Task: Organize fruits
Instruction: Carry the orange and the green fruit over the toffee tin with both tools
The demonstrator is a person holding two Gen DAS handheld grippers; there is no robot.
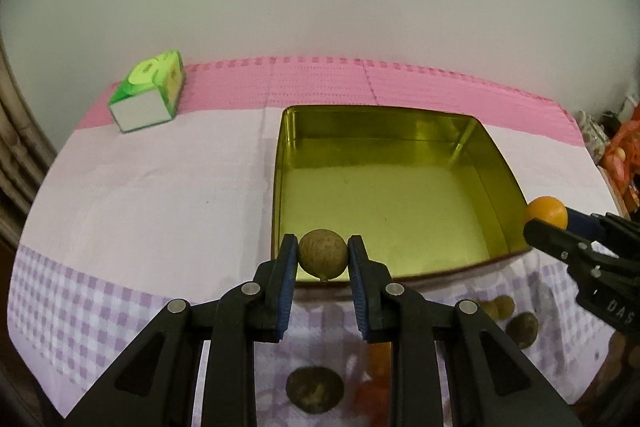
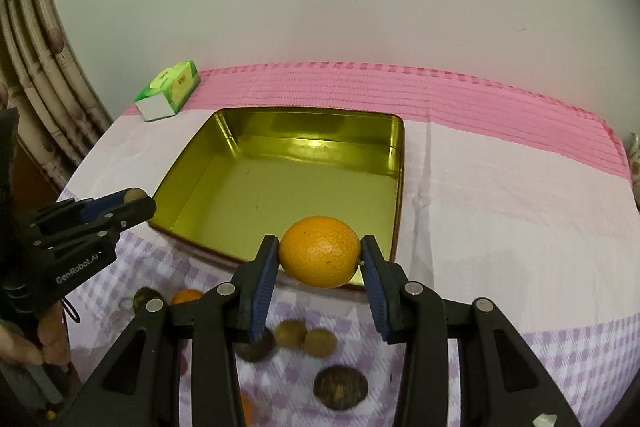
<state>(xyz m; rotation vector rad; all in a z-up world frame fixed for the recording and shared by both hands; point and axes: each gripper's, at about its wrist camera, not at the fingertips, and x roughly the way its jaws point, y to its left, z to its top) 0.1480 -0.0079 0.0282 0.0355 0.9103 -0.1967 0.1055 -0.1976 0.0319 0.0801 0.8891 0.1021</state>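
The table [image 1: 160,187], under a white cloth with a lilac check at its near edge and a pink mat along the far side, fills most of both views. On it, toward twelve o'clock from each gripper, sits the gold tin tray [image 2: 224,131], a broad square box with shiny walls and a bare floor: no fruit lies inside it yet.

At about ten o'clock from the tray, well apart from it on the edge of the pink mat, a green tissue box [image 1: 150,93] lies on its side.

The left gripper [image 1: 323,255] is clenched on a small brown round fruit [image 1: 322,256], held over the tray's near rim. The right gripper [image 2: 320,257] grasps an orange [image 2: 319,255], pressed between its blue pads, also just above the near rim at the tray's other front corner. In the left wrist view the right gripper shows at three o'clock with the orange at its tip; in the right wrist view the left gripper shows at nine o'clock, a hand [image 2: 44,343] below it on the handle.

The loose fruits [image 2: 304,341] on the checked cloth at six o'clock, near the tray's front edge, are several brown ones and at least one more orange piece [image 2: 187,295], partly hidden behind the gripper arms.

My judgement: the task is at its start. Two fruits are lifted and poised to go in, none is placed, and the scattered rest is left to gather.
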